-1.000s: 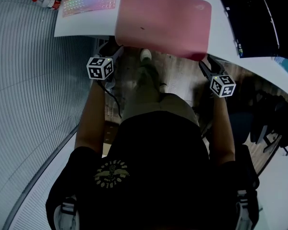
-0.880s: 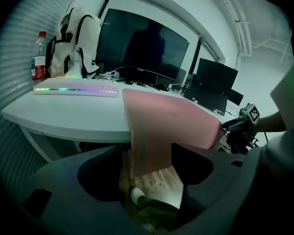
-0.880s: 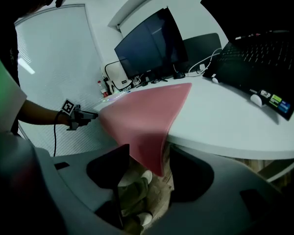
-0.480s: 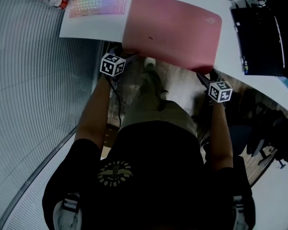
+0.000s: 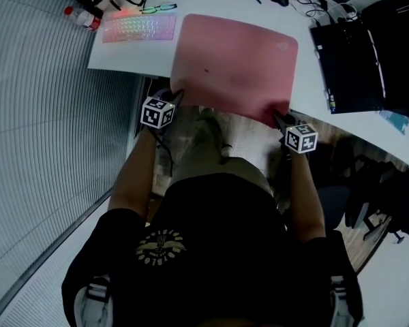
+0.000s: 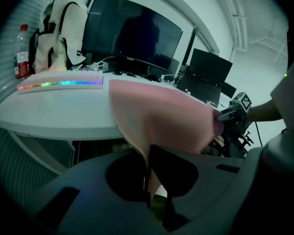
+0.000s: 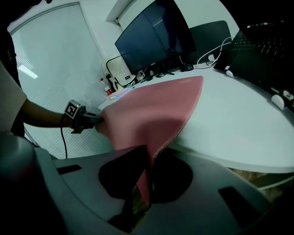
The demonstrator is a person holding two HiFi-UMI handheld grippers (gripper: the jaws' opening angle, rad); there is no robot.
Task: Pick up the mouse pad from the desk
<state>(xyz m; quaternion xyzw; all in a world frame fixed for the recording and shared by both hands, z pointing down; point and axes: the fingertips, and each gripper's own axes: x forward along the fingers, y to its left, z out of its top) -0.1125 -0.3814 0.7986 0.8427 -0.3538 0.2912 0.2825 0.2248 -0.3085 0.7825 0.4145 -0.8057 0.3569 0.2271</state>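
- Two near corners of the pink mouse pad [image 5: 235,63] are pinched, the left one in my left hand-held gripper [image 5: 177,95] and the right one in my right hand-held gripper [image 5: 278,116]. Both pairs of jaws are closing on it.
- Its long axis runs side to side across the white worktop [image 5: 129,53].
- Its near edge overhangs the worktop's front, toward me.
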